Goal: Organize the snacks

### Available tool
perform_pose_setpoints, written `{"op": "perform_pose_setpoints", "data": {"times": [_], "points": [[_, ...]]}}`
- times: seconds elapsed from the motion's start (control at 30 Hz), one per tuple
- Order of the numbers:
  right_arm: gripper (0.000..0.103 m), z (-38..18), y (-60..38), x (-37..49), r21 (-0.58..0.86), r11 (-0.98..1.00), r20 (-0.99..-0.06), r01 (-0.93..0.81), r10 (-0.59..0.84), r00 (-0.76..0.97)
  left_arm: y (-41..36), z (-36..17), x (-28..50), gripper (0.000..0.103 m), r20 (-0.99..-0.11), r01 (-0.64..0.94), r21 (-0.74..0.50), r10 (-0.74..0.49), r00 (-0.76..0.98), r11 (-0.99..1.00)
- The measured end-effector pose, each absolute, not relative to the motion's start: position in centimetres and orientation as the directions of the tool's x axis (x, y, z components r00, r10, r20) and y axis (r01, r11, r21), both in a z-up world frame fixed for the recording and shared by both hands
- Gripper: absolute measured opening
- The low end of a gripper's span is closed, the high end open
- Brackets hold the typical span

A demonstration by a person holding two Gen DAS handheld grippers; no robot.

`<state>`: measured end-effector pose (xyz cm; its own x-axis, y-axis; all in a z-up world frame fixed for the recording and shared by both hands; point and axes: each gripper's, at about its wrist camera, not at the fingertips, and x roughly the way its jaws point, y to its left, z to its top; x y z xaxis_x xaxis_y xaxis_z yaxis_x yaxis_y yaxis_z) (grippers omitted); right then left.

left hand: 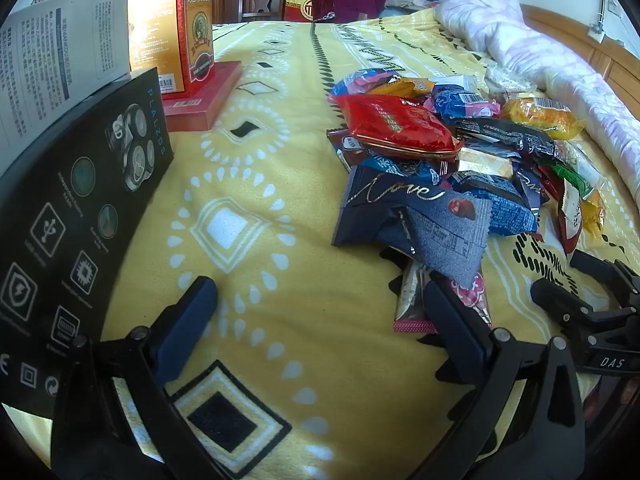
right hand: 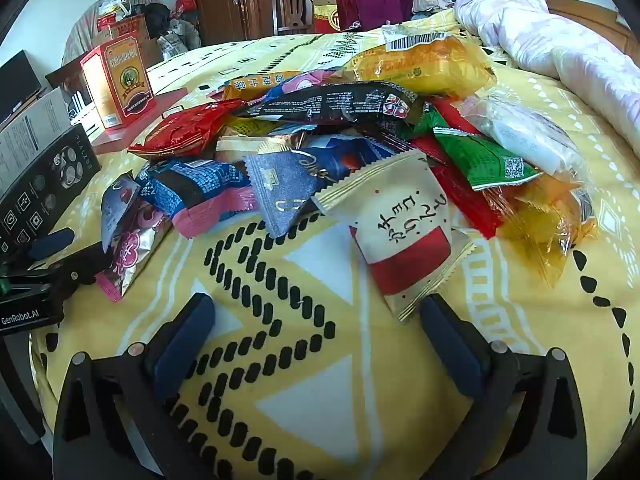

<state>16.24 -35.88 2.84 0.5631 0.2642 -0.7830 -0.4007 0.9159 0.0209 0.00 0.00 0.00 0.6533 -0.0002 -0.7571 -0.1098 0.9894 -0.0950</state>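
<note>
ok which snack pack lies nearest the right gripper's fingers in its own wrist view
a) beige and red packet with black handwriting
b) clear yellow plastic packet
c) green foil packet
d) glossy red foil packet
a: the beige and red packet with black handwriting reaches down almost to the open right gripper, its lower corner just beside one finger.

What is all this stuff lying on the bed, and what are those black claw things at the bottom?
Snack pile: many wrapped packets, mixed colours, heaped mid-bed.
Cream-and-red packet: one, nearest edge of the pile, just ahead of the right gripper.
Dark blue packet: one, near side of the pile, ahead of the left gripper.
Bedspread: one, yellow with black-and-white pattern, under everything.
Red-and-gold box: one, upright on a flat red box, far left.
Black box: one, left edge.
Quilt: one, pale pink, rolled along the right.
Left gripper: black with blue pads, open, empty.
Right gripper: same, open, empty.
</note>
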Motion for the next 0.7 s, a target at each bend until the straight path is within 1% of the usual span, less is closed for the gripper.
{"op": "perform_pose_setpoints", "data": {"times": [0.7], "points": [[0.103, 2.70, -35.93, 16.40, 0.028, 0.916, -0.782, -0.400, 0.269, 0.562, -0.01, 0.00, 0.00, 0.103, -0.757, -0.110, -0.095, 0.000, 0.654, 0.989]]}}
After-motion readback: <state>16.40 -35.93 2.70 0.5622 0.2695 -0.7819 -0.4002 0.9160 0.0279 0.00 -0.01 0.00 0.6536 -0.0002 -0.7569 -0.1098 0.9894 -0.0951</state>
